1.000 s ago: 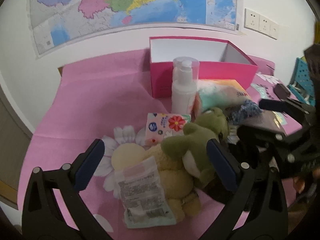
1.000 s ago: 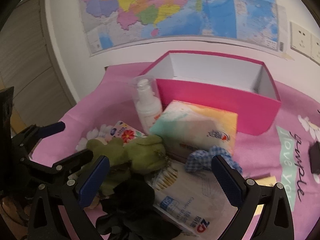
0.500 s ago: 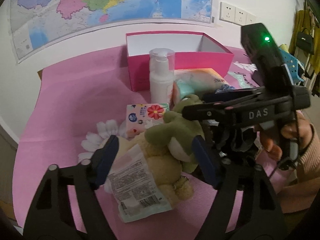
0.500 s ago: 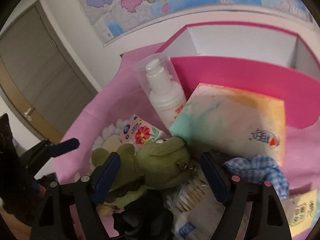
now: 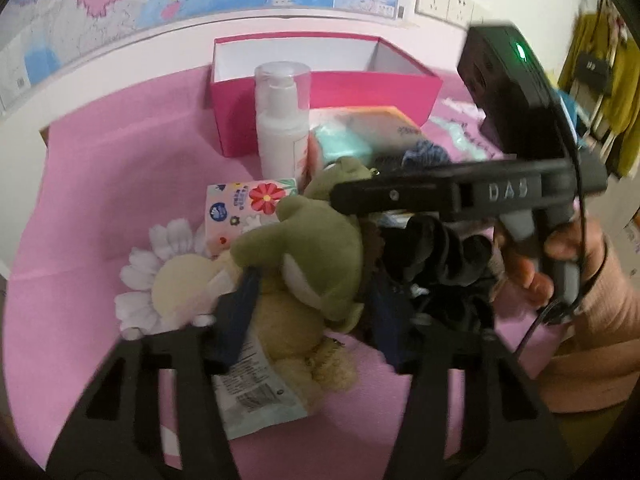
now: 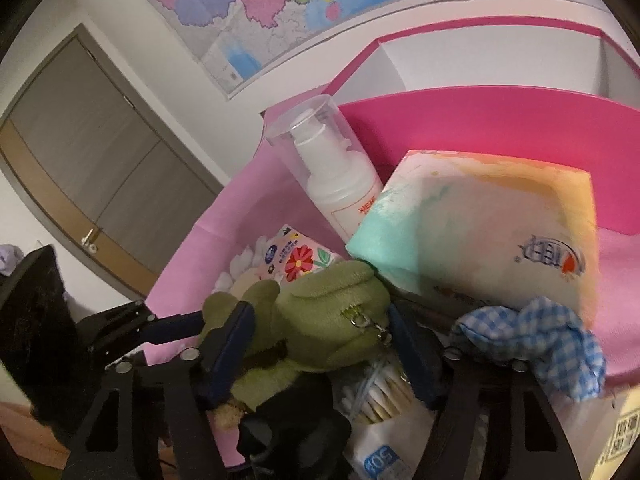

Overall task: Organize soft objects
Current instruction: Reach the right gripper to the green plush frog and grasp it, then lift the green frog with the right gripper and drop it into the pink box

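Both tools straddle the green frog (image 6: 320, 320) on the pink desk (image 5: 100, 200): right tool (image 6: 320, 344) squeezing its head, left tool (image 5: 316, 304) flanking its body. Light and squashy, it likely grips best mid-body. Beyond, the box (image 5: 320, 92).

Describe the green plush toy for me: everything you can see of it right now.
The green plush toy is olive, fuzzy fabric with a paler patch underneath and a small metal clasp on top. It lies slumped on the beige plush, beside the floral tissue pack and in front of the pump bottle. The right gripper straddles it, fingers at both flanks; the left gripper also brackets the pile. Black fabric lies against it.
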The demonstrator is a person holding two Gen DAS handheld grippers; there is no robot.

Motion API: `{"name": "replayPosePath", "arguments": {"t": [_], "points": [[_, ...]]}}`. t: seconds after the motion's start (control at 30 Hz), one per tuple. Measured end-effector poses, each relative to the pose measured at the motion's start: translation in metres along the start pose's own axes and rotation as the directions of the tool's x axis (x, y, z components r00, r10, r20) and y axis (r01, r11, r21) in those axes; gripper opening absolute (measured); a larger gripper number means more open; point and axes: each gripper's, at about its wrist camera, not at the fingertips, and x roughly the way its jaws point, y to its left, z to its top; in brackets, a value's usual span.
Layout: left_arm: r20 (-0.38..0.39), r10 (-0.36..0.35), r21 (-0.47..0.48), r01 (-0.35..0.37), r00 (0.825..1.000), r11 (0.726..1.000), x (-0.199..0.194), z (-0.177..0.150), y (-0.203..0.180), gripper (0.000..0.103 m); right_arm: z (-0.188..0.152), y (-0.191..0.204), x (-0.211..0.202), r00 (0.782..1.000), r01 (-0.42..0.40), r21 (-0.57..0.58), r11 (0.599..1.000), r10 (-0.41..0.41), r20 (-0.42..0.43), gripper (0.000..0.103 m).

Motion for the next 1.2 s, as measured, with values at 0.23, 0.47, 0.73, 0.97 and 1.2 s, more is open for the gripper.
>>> {"name": "replayPosePath", "arguments": {"t": [0.23, 0.47, 0.73, 0.97, 1.2], "points": [[0.035, -0.014, 0.011, 0.014, 0.999, 1.000, -0.009, 0.002, -0.003, 0.038, -0.008, 0.020, -0.023, 0.996, 0.060, -0.050, 0.997, -0.056, 0.071, 0.055], [0.107, -0.055, 0.070, 0.047, 0.993, 0.996, -0.025, 0.033, -0.014, 0.038, 0.000, 0.034, -0.072, 0.969, 0.150, -0.061, 0.987, -0.134, 0.209, 0.055], [0.220, -0.072, 0.175, 0.033, 0.973, 0.984, -0.031, 0.114, -0.030, 0.041, 0.040, 0.034, -0.121, 0.909, 0.263, -0.066, 0.963, -0.224, 0.351, 0.055], [0.179, -0.014, 0.201, -0.023, 0.984, 0.979, 0.016, 0.180, -0.023, 0.042, 0.093, -0.001, -0.117, 0.885, 0.275, -0.016, 0.961, -0.246, 0.394, 0.055], [0.069, 0.066, 0.167, -0.077, 0.995, 0.983, 0.076, 0.209, -0.002, 0.042, 0.122, -0.036, -0.077, 0.914, 0.250, 0.034, 0.968, -0.247, 0.323, 0.055]]}}
